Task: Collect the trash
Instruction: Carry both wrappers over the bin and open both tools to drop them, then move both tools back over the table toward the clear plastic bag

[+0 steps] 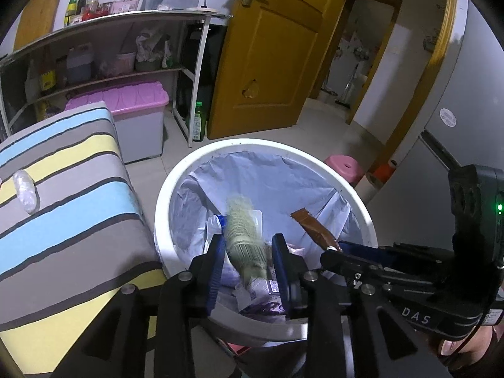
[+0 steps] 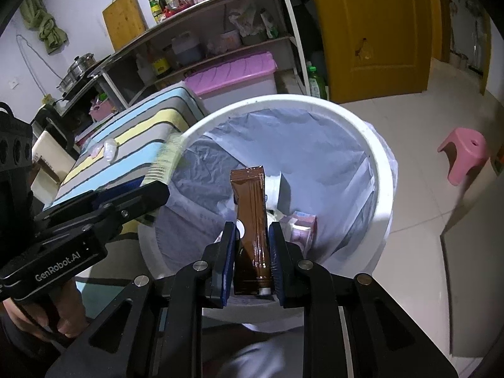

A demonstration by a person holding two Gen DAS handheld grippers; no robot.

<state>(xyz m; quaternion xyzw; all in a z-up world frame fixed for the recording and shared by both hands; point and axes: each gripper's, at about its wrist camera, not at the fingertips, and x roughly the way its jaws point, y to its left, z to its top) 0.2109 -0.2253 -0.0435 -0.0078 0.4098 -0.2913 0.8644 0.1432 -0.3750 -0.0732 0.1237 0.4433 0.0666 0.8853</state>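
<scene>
A white trash bin [image 1: 176,189] lined with a pale bag stands on the floor under both grippers. My left gripper [image 1: 249,252] hangs over its mouth, jaws slightly apart. A blurred pale green wrapper [image 1: 244,233] sits loose between the pads. From the right wrist view the same wrapper [image 2: 167,157] sticks out past the left gripper [image 2: 154,189]. My right gripper [image 2: 252,239] is shut on a brown sachet [image 2: 250,208], held upright above the bin [image 2: 384,170]. Inside lie a bottle [image 2: 274,189] and pink packaging [image 2: 302,223].
A striped cloth-covered table [image 1: 63,204] borders the bin on the left, with a clear crumpled wrapper [image 1: 25,195] on it. Behind stand a pink-lidded storage box [image 1: 126,100], a metal shelf rack [image 1: 104,72] and a yellow door [image 1: 267,63]. A pink stool [image 2: 466,154] stands on the tiled floor.
</scene>
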